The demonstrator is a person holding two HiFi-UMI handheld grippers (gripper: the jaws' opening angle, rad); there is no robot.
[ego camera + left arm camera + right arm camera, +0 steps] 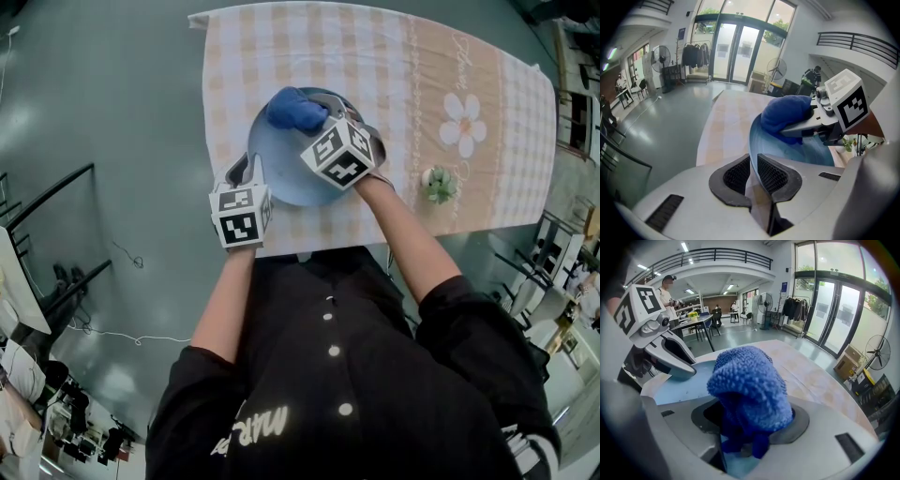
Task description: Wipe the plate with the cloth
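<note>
Left claw (pixel 753 161): nearly closed, pinching the thin rim of the blue plate (pixel 286 169) on the side near me
Right claw (pixel 750 427): closed on the blue cloth (pixel 747 385), a fluffy bunch that sticks out past the tips
Where the plate is: on the checked tablecloth (pixel 375 56) on the worktop, near its front edge; a small potted plant (pixel 439 184) stands well apart on my right
Where the cloth is: over the far side of the plate, and I think it is pressing on it
How the plate will handle: hard and smooth, so I think it is slippery and could break; the rim is the best place to hold, and I must pinch it firmly
How the cloth will handle: soft, light and squashy; best held by the middle of the bunch
Which way the plate points: it is round, so it has no long side; its hollow face looks up at me; I cannot tell if it is flat or tipped
Which way the cloth points: away from me, along my right claw
</note>
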